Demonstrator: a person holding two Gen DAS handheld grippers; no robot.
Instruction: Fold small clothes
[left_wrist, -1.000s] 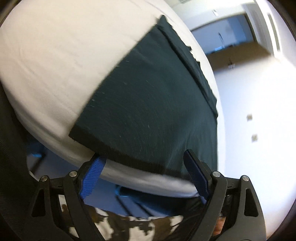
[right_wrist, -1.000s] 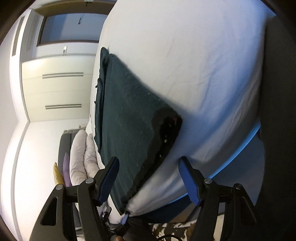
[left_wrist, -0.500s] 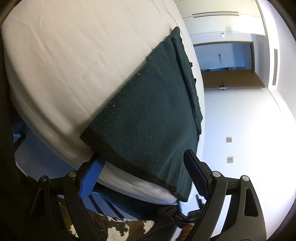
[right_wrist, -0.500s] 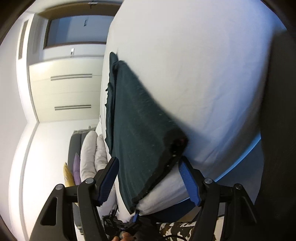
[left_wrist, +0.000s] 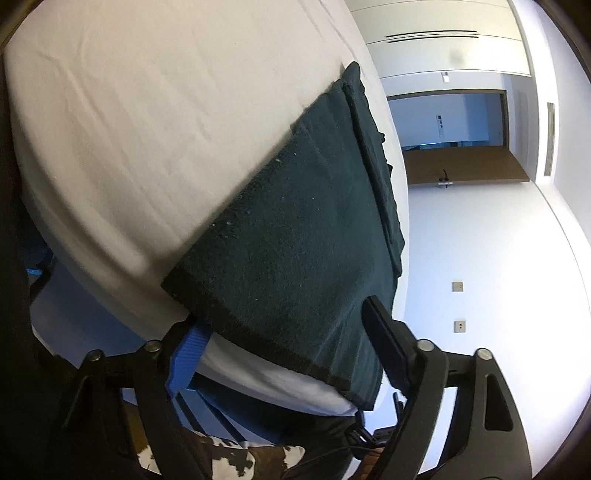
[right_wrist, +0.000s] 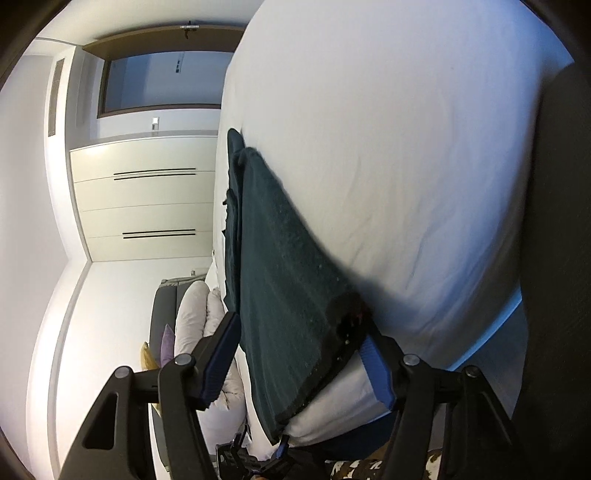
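On the white bed (left_wrist: 155, 122), near its front edge, lies the dark green cloth (left_wrist: 295, 236), one corner hanging over. My left tool (left_wrist: 284, 332) and right tool (right_wrist: 299, 350) both stand spread, each straddling a near corner, pinching nothing. I judge a finger could snag the sheet along with the cloth, dragging it off. Pillows (right_wrist: 199, 314) sit beyond; nothing seems to block me.

My left gripper (left_wrist: 284, 343): black linkage arms with silver pivot screws and triangular cut-outs; fingers (left_wrist: 188, 354) faced with blue pads. My right gripper (right_wrist: 299, 358): the same black frame, silver screws, blue-padded fingers (right_wrist: 376, 365).
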